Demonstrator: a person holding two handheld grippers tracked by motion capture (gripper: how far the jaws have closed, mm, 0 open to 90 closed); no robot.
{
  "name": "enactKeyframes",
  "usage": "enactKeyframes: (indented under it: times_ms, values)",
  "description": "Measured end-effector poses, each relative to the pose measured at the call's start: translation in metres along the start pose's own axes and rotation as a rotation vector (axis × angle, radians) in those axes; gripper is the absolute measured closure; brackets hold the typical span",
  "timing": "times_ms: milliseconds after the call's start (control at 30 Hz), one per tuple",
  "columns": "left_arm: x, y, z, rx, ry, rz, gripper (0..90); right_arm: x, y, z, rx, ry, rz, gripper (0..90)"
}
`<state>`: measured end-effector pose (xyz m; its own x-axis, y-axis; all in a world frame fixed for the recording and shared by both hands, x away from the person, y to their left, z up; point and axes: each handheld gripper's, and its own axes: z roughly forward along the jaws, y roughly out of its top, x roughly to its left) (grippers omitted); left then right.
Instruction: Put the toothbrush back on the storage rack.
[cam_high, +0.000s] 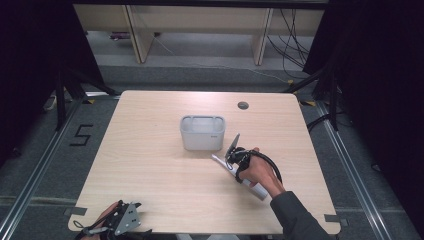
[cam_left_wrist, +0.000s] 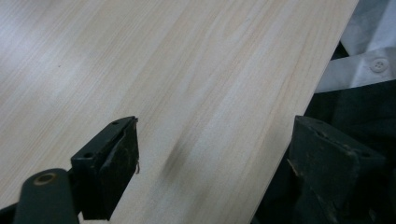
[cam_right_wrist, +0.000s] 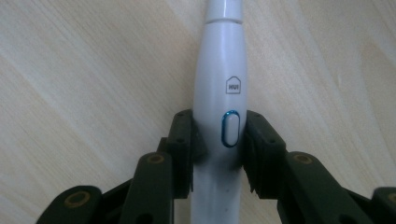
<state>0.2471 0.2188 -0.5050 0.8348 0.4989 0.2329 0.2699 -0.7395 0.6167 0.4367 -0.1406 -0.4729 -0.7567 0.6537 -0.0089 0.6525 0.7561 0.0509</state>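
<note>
Right gripper clamped on the white electric toothbrush, jaws pressed against both sides of the handle at the blue-ringed oval button (small house-shaped logo just above it). Smooth, glossy, tapering toward a narrower neck at the top. Lying slantwise on the light wooden table, right of middle, near the grey plastic basket and just in front of its right corner. Left gripper low at the table's near left edge, jaws wide apart, holding nothing.
</note>
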Motion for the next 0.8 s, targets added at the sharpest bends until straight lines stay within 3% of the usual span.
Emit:
enactKeyframes:
  times_ms: [100,133,200,300,333,467,500,567,633,667,733,800]
  values:
    - [0.000,0.000,0.000,0.005,0.008,0.005,15.6,0.002,-0.005,-0.004,-0.020,0.021,0.000,66.4]
    - [0.001,0.000,-0.001,0.016,0.001,0.012,15.6,0.000,-0.010,-0.006,-0.045,0.014,-0.022,66.4]
    - [0.002,0.000,-0.001,0.025,-0.005,0.023,15.6,0.002,-0.017,-0.013,-0.069,0.008,-0.018,66.4]
    - [0.001,0.000,-0.001,0.025,-0.007,0.008,15.6,0.001,-0.027,-0.022,-0.092,-0.002,-0.073,66.5]
    - [0.002,0.000,-0.001,0.024,0.000,0.020,15.6,0.002,-0.032,-0.026,-0.133,-0.006,-0.074,66.5]
    - [0.002,0.000,-0.001,0.026,0.001,0.017,15.6,0.006,-0.044,-0.042,-0.252,0.024,-0.025,66.6]
    - [0.001,-0.001,0.001,0.003,0.013,-0.008,15.6,0.005,-0.046,-0.044,-0.274,0.013,-0.031,66.6]
    - [0.001,0.000,0.001,0.001,0.017,-0.010,15.6,0.003,-0.053,-0.050,-0.331,0.007,-0.026,66.6]
    - [0.001,0.000,0.001,0.002,0.004,-0.007,15.6,0.000,-0.058,-0.056,-0.387,0.035,-0.011,66.6]
    - [0.001,0.000,0.001,0.002,0.006,-0.007,15.6,0.003,-0.060,-0.059,-0.404,0.044,0.039,66.5]
    - [0.001,0.000,0.001,0.001,0.015,-0.016,15.6,-0.001,-0.062,-0.062,-0.447,0.040,0.020,66.6]
    - [0.003,0.000,-0.001,0.020,0.003,0.011,15.6,-0.002,-0.063,-0.064,-0.486,0.041,0.025,66.5]
